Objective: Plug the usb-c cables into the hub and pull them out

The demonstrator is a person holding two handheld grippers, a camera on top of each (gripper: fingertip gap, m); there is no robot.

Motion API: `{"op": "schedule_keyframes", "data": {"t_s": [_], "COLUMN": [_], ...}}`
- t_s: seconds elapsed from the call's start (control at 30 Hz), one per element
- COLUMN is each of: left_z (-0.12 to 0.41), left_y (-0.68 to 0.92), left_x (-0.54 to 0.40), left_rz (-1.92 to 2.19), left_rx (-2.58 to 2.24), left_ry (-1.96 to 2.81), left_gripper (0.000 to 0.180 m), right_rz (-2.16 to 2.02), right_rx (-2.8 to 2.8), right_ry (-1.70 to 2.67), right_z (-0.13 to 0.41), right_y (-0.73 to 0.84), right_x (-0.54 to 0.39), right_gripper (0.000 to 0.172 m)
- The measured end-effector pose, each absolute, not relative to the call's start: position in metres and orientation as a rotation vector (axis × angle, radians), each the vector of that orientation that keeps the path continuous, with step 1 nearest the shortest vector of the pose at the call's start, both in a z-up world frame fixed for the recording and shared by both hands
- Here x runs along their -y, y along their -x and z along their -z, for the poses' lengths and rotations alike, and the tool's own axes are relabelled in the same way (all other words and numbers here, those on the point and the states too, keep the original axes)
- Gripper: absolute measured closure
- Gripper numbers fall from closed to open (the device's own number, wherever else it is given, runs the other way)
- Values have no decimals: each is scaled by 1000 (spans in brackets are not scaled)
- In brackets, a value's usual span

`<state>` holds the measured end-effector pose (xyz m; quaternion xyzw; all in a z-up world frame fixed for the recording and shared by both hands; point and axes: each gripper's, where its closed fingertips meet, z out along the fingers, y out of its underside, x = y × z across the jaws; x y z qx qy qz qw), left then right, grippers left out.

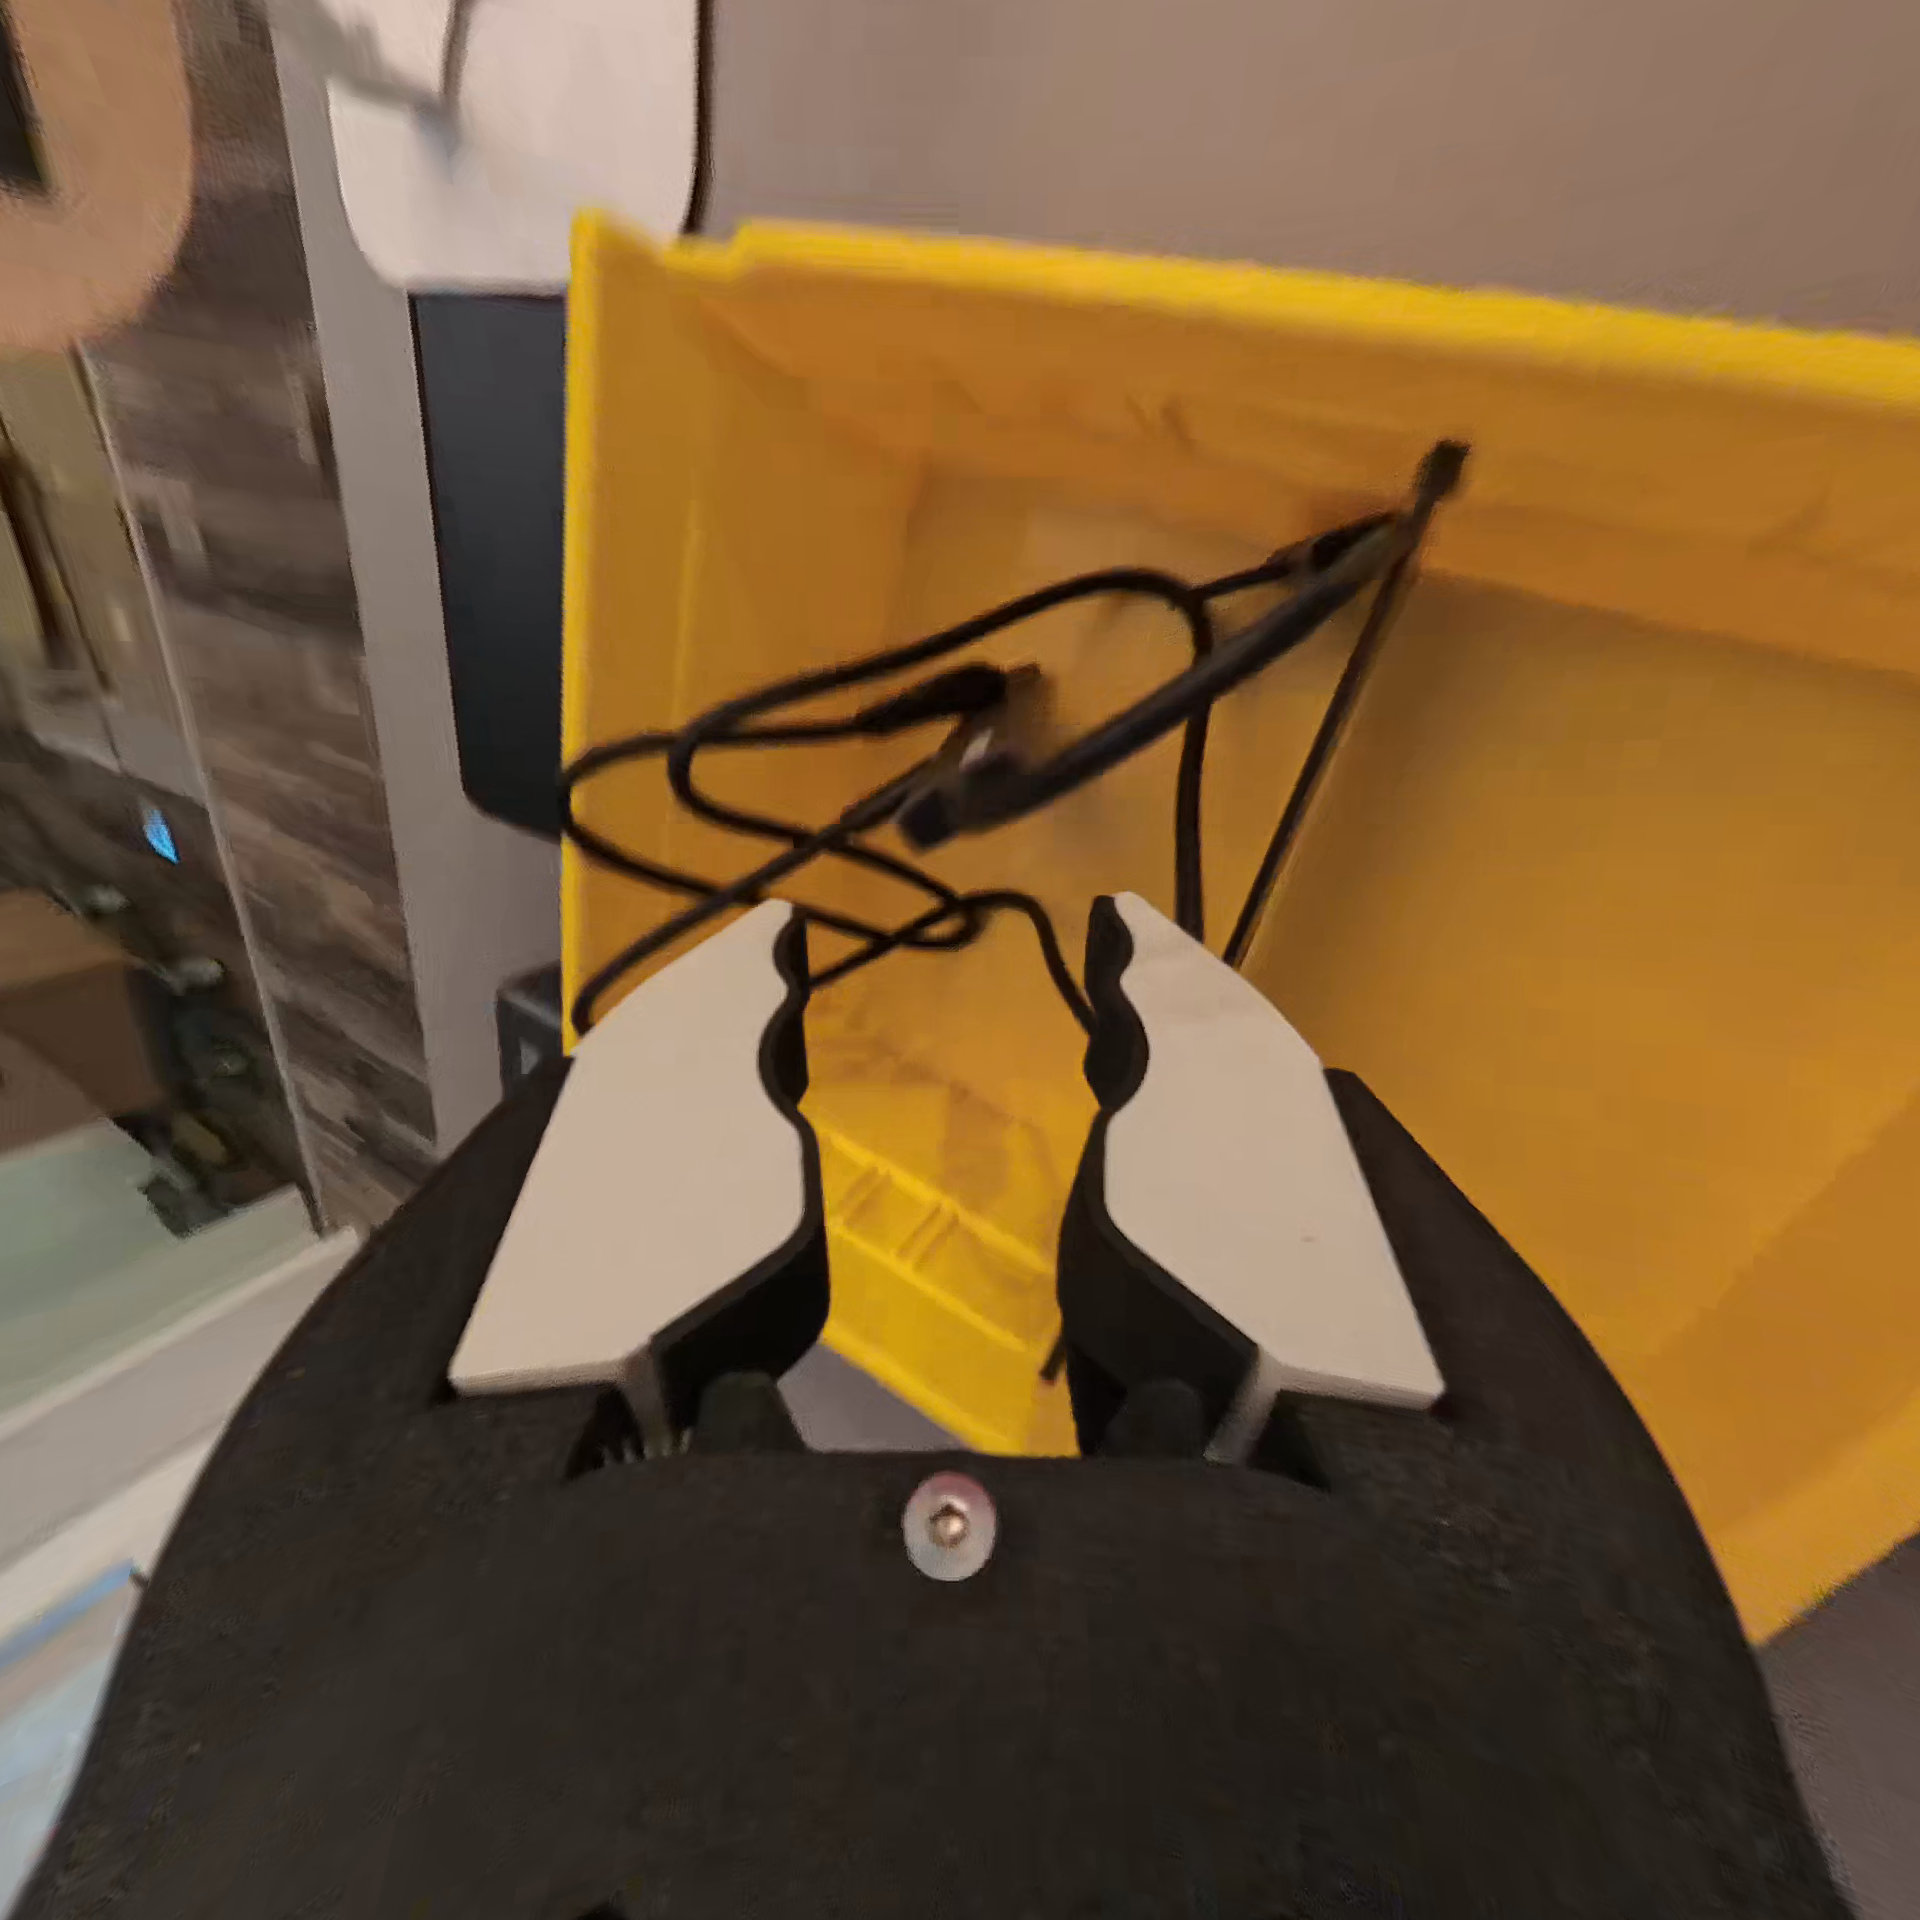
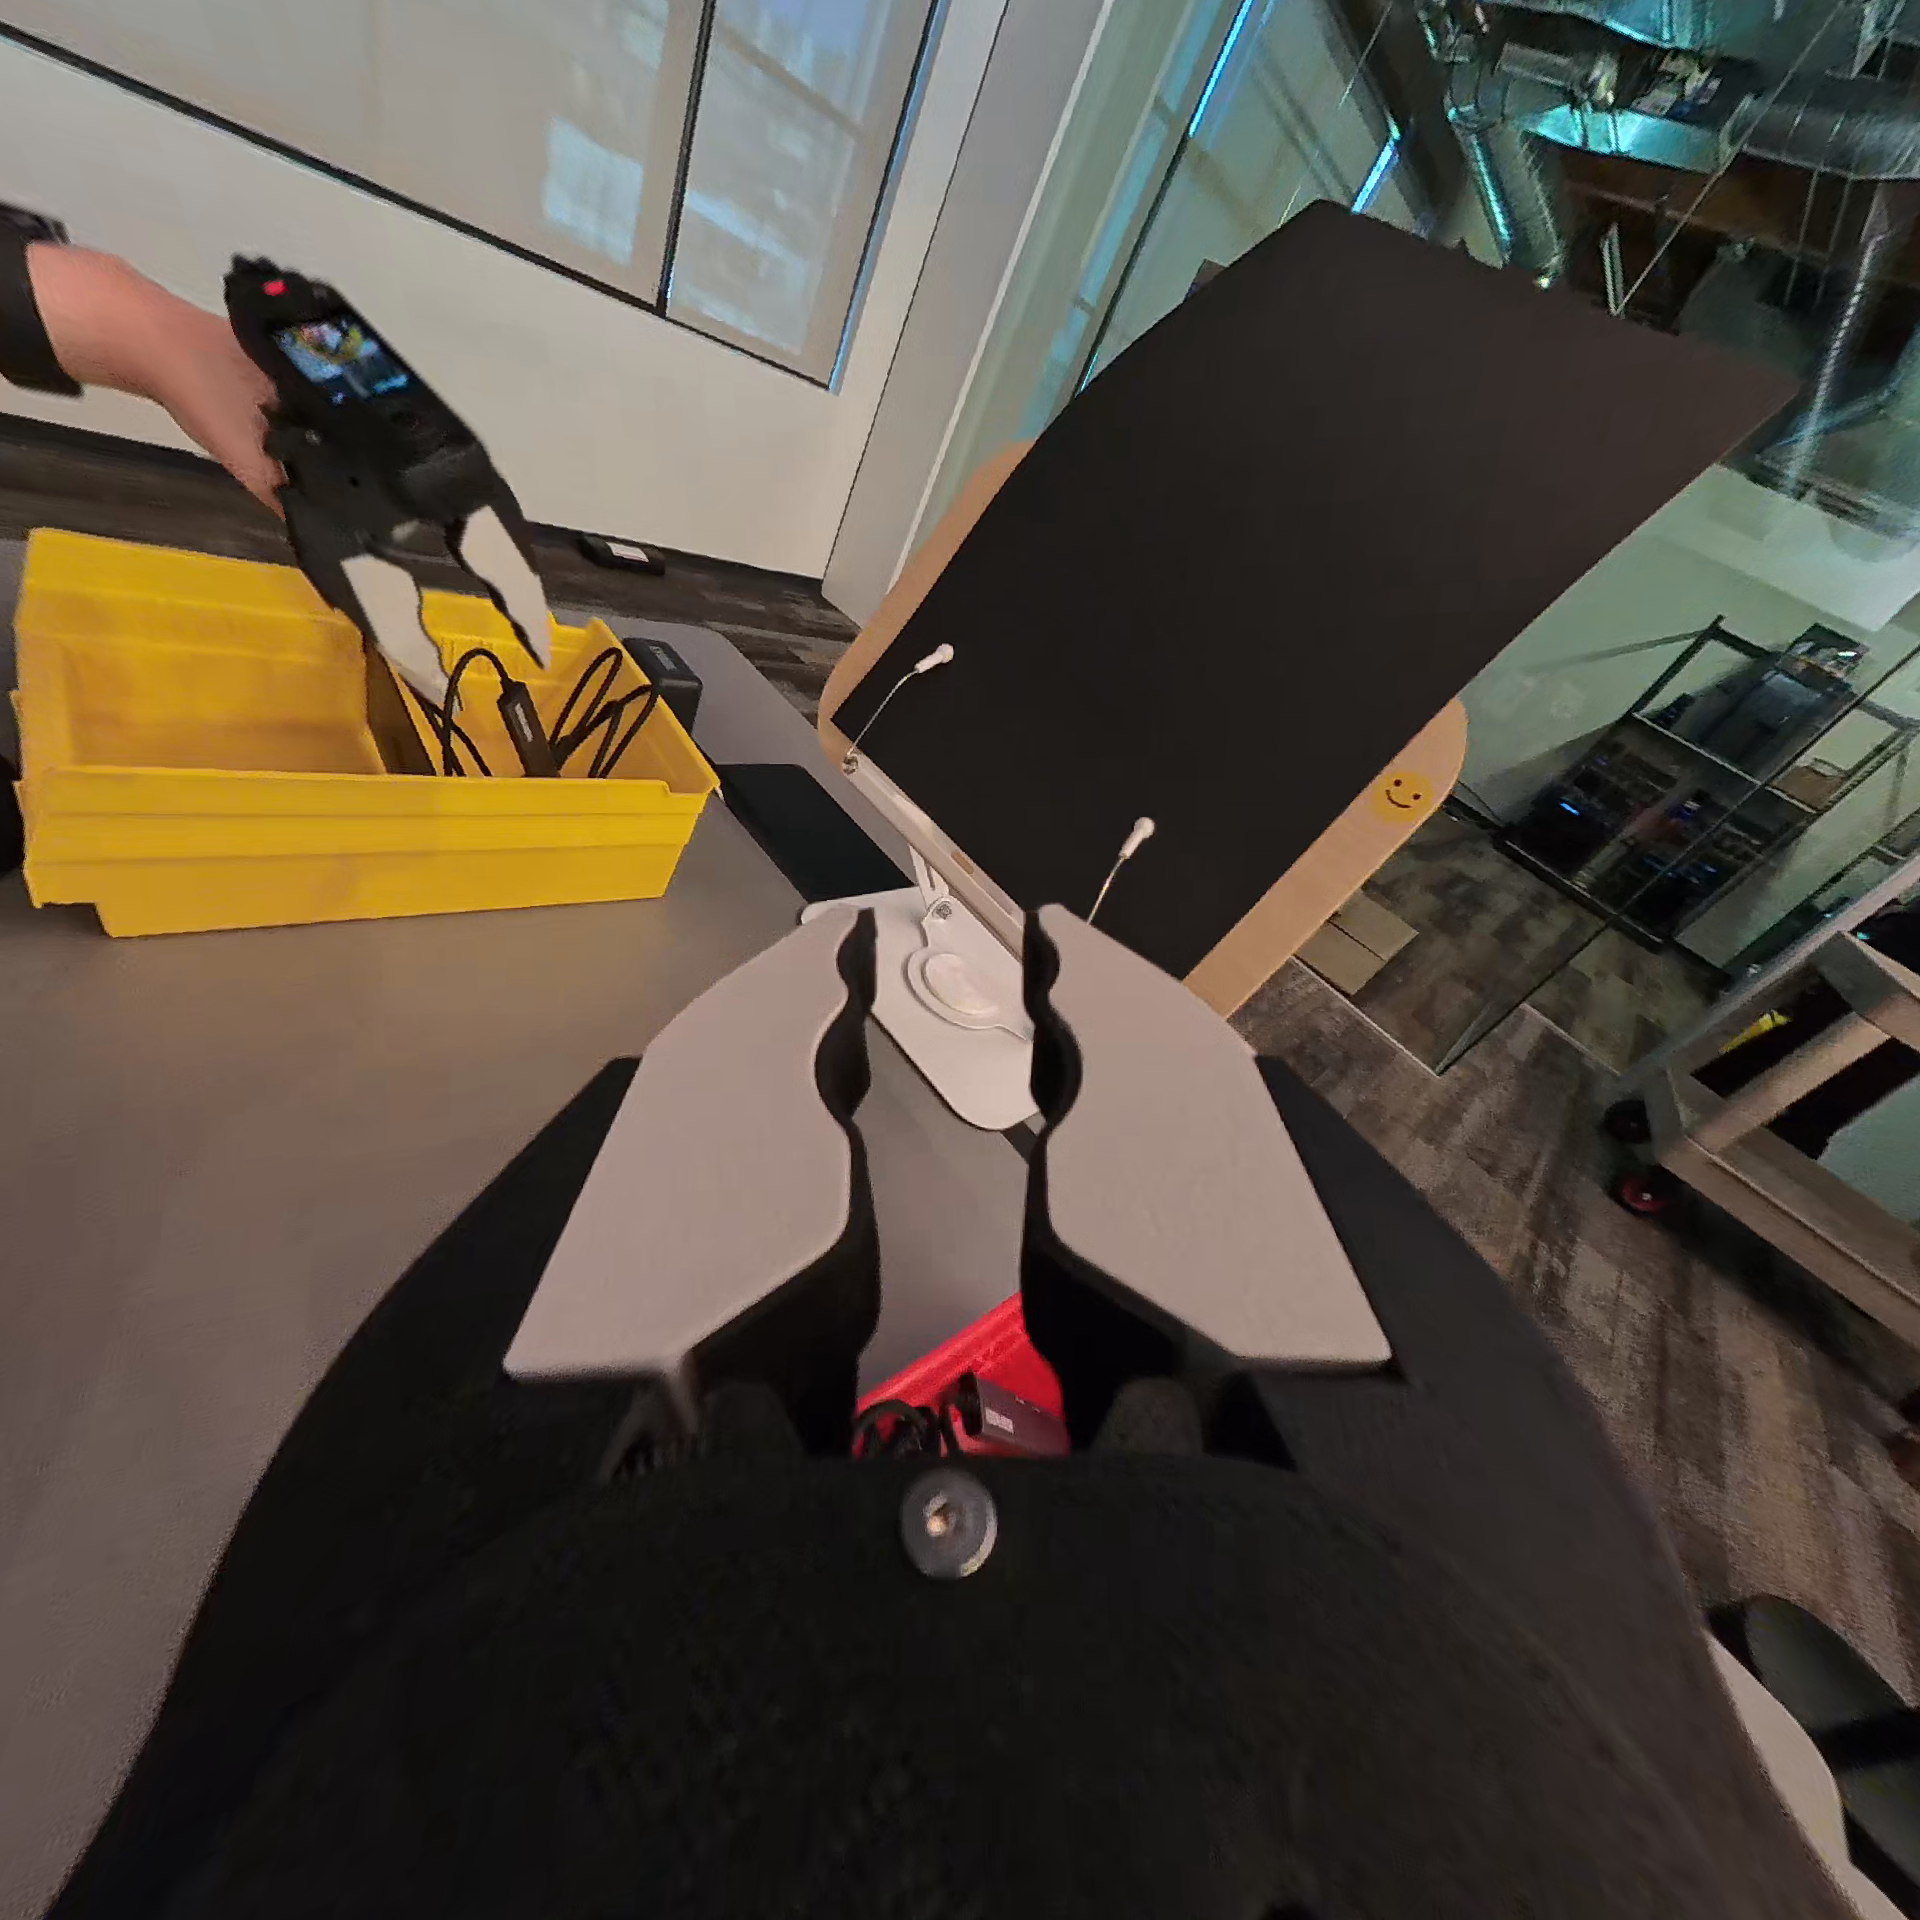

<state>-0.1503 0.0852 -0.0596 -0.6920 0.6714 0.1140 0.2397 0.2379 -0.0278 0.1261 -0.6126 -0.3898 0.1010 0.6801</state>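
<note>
Just beyond the spread fingers (image 1: 727,997), cables (image 1: 852,831).

Left gripper (image 1: 940,961): black body, pale grey fingers with black wavy pads, jaws spread wide, nothing pressed between the pads; seen from the right wrist view, it tilts steeply downward, tips lowest. Hand (image 2: 223,416) grips its rear, bare forearm behind with a dark band at the wrist. Right gripper (image 2: 945,951): same build, held level, jaws partly apart, pads bare.
</note>
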Motion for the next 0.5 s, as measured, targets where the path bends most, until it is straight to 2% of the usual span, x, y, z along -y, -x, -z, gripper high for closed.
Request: {"op": "schedule_keyframes", "data": {"t_s": [0.17,0.27,0.4,0.5], "left_z": [68,63,63,66], "left_y": [119,112,117,119], "left_x": [-83,-87,-91,-90], "left_rz": [-129,9,55,75], "left_rx": [-1846,-1777,-1725,-1727], "left_ry": [1894,1933,1956,1958], "left_gripper": [128,145,150,161], "right_rz": [-291,-257,-213,-211], "right_rx": [857,880,925,950], "right_ry": [1375,1417,1450,1454], "right_z": [-126,-116,-106,-103], "right_y": [-236,-233,-227,-222], "right_x": [22,14,9,8], "right_gripper": [144,144,144,144]}}
